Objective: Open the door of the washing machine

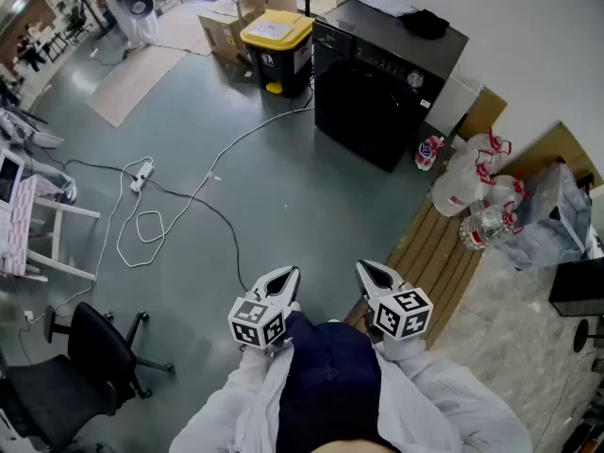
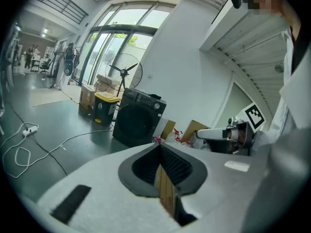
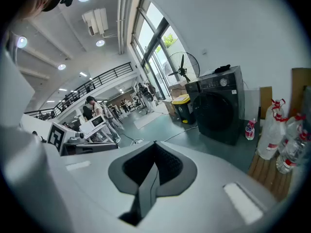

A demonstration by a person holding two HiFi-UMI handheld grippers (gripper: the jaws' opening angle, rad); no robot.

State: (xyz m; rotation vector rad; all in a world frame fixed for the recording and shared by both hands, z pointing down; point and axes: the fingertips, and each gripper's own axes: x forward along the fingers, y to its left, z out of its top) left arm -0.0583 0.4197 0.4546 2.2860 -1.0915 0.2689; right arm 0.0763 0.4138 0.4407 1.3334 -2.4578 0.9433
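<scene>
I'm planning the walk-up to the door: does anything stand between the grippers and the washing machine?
Nothing visible does. Bare floor lies between the left gripper, the right gripper and the washing machine. A white cable lies on the floor left of that line, and a wooden pallet lies to its right.

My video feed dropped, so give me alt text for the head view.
A black washing machine, door apparently shut, stands across the grey floor, well beyond both grippers. The left gripper and right gripper are at the picture's bottom edge, jaws together, empty. A yellow-lidded bin stands beside the machine.
</scene>
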